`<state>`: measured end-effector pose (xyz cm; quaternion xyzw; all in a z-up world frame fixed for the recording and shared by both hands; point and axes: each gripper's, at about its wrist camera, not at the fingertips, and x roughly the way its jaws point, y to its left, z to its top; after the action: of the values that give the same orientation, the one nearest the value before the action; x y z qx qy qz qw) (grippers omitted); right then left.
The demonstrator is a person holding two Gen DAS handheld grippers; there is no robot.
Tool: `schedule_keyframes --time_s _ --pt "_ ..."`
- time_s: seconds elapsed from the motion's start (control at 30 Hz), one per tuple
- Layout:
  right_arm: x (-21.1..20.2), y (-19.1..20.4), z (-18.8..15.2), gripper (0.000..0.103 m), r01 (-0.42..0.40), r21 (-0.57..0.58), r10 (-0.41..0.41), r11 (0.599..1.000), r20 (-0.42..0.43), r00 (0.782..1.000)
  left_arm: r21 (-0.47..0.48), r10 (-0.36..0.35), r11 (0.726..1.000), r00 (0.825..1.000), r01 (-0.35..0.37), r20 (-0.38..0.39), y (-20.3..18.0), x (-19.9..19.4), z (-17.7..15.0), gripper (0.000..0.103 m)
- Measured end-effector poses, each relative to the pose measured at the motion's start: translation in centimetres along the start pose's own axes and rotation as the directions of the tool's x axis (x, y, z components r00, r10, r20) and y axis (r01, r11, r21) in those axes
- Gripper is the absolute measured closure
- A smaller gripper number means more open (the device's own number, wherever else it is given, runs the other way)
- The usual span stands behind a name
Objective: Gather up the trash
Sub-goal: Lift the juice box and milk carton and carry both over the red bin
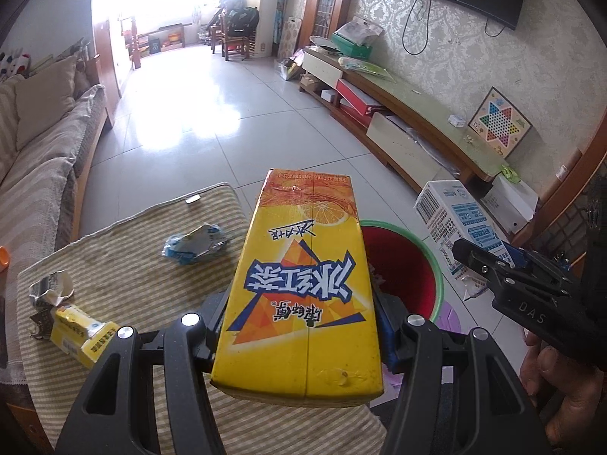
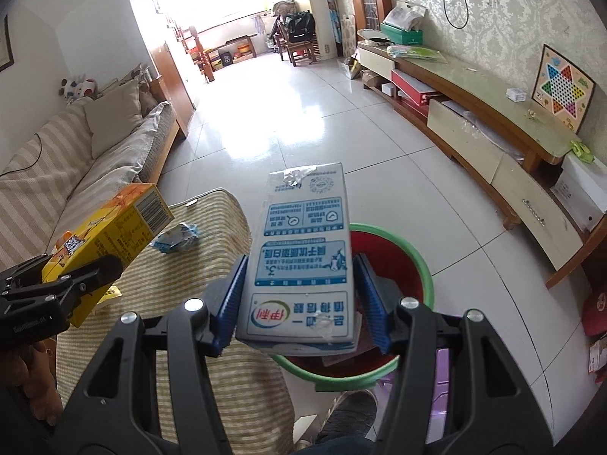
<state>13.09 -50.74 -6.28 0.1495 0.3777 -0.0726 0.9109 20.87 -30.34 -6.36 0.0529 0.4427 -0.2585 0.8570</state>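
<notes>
Fingers (image 1: 212, 326) of left gripper (image 1: 299, 326) clamped on both long sides of yellow iced-tea carton (image 1: 303, 284), print upside down toward the camera. Carton held in the air, far end pointing out over the edge of the striped tabletop (image 1: 151, 288) and the near rim of the red bin (image 1: 409, 269). Seen from the right wrist view as an orange-yellow box (image 2: 114, 235) gripped from the side, tilted, barcode end up, above the tabletop.

Blue ribbed fingers (image 2: 231, 303) of right gripper (image 2: 299, 303) closed on white-and-blue milk carton (image 2: 303, 258), held lengthwise, torn foil patch at the far end. Carton raised above the red bin with green rim (image 2: 425, 265), which stands on the tiled floor just beside the tabletop. Same carton (image 1: 455, 223) visible from the left wrist view, to the right of the bin, pinched by the black right gripper (image 1: 489, 261).

Left on the striped cloth: crumpled blue-and-white wrapper (image 1: 197, 244) near the middle, crushed yellow carton (image 1: 79, 335) at the near left edge, with a torn silver-white scrap (image 1: 51, 290) touching it behind.

Sofa (image 1: 41, 144) along the left, low TV cabinet (image 1: 428, 121) along the right wall.
</notes>
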Motion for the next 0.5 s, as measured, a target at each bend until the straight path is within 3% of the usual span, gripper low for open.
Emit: schedule_keyframes --time_s 0.2,0.5 --pt "1.6 -3.9 0.0 0.049 0.021 0.046 -0.02 0.999 -0.017 1.0 0.026 -0.034 0.999 0.999 0.034 -0.033 -2.6 3.0 0.8 0.047" --pt "3.6 -6.2 -0.2 0.049 0.024 0.066 -0.021 0.998 -0.045 0.999 0.05 -0.058 0.997 0.995 0.062 -0.081 -5.4 6.5 1.0 0.047"
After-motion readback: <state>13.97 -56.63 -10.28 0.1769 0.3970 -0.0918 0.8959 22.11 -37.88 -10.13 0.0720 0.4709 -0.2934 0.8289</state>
